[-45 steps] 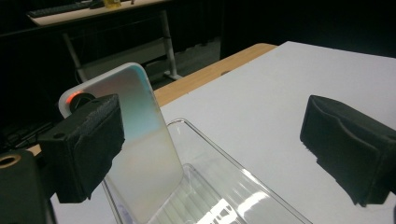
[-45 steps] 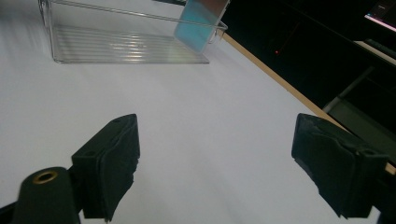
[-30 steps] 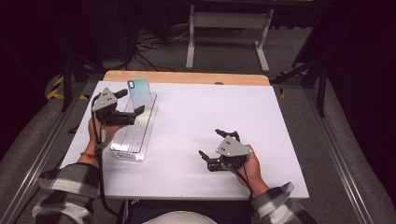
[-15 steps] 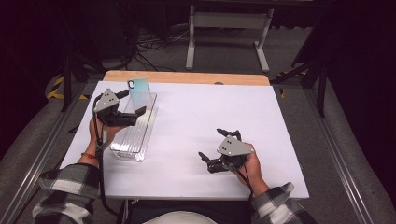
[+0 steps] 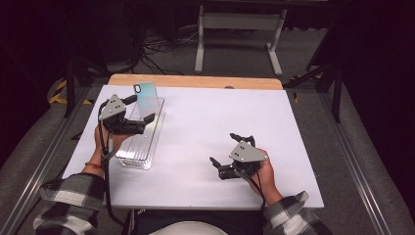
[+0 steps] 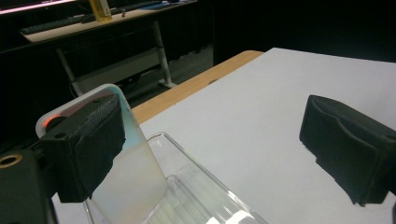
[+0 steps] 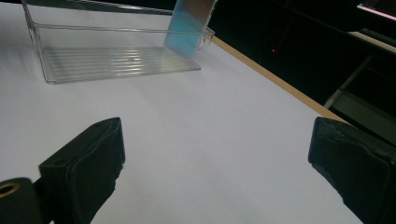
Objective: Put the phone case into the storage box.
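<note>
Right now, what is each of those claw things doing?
Left gripper: open, jaws either side of the phone case standing in the clear tray.
Right gripper: open, empty.

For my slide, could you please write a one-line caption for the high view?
Left gripper open around a phone standing in a clear tray; right gripper open, empty, on the white table.

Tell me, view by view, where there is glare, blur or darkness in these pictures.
High view: the white table is brightly lit and the floor around it is dark. Left gripper view: soft focus, with glare on the clear tray beside the phone. Right gripper view: the near jaws are blurred, the tray's ribbed floor shines, and the background is black.
</note>
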Available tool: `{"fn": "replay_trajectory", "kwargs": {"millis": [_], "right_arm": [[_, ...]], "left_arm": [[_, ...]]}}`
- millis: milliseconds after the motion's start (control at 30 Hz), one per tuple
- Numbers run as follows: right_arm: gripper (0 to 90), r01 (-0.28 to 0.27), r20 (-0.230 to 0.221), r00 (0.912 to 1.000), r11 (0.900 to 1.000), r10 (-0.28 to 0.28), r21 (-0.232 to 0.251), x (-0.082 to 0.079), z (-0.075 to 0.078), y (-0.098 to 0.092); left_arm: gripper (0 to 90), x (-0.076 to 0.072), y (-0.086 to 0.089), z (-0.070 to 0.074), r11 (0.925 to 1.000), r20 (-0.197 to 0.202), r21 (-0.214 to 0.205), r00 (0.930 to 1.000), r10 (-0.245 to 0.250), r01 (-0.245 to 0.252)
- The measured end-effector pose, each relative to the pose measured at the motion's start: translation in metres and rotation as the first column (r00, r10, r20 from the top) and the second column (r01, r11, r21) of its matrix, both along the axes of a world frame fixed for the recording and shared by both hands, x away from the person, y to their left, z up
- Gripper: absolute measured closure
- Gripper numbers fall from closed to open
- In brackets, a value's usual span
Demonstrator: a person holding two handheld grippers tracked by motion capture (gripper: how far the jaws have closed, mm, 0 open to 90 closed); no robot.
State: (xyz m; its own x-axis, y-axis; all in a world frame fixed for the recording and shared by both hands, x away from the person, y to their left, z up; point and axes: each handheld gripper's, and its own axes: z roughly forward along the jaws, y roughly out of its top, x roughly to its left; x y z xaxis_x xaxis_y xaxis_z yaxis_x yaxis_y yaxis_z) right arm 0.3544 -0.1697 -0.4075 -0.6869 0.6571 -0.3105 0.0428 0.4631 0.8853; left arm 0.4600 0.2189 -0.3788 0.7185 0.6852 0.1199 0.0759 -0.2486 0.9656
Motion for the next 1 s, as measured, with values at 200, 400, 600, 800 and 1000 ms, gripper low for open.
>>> {"fn": "replay_trajectory", "kwargs": {"millis": [200,400,600,800,1000], "right_arm": [[4.9,0.008,0.004,1.0,1.0,-0.008,0.001,0.001,0.0,-0.001],[5.2,0.01,0.011,0.9999,0.9999,-0.01,0.006,0.0,0.001,-0.002],[5.4,0.018,0.022,0.9996,0.9998,-0.018,0.005,0.0,0.002,-0.002],[5.6,0.021,0.031,0.9993,0.9997,-0.021,-0.011,0.0,0.002,-0.003],[5.9,0.029,0.034,0.999,0.9996,-0.029,-0.003,0.0,0.004,-0.004]], "left_arm": [[7.5,-0.005,-0.004,0.002,0.9999,0.007,0.005,0.9999,-0.014,0.014],[7.6,-0.01,-0.008,0.004,0.9996,0.011,-0.001,0.9996,-0.027,0.027],[7.6,-0.013,-0.011,0.005,0.9995,0.019,-0.002,0.9993,-0.032,0.032],[7.4,-0.015,-0.015,0.006,0.9996,0.015,0.003,0.9995,-0.029,0.029],[7.1,-0.021,-0.019,0.006,0.999,0.013,0.013,0.999,-0.044,0.043]]}}
